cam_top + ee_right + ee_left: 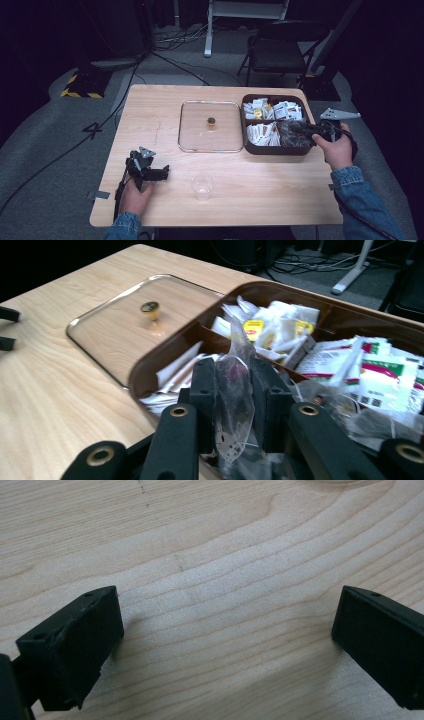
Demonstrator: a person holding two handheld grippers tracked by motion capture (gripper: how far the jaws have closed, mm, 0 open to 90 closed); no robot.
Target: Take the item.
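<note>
At the right of the high view, the right gripper point(295, 128) is held over the lower right compartment of a dark brown, four-compartment plastic tray point(272, 148) of small packets, and in the right gripper view its black jaws are seen closed on a clear, crinkled sachet with dark flecks point(234, 395), which stands upright between them above the tray. At the lower left of the high view, the left gripper point(164, 172) rests on the pale wooden table point(150, 110), its jaws spread wide apart and holding nothing. A flat, clear, square lid with a small brass knob point(211, 125) lies at the middle of the frame just left of the tray, and a clear plastic cup point(203, 186) stands below it near the table's lower edge.
</note>
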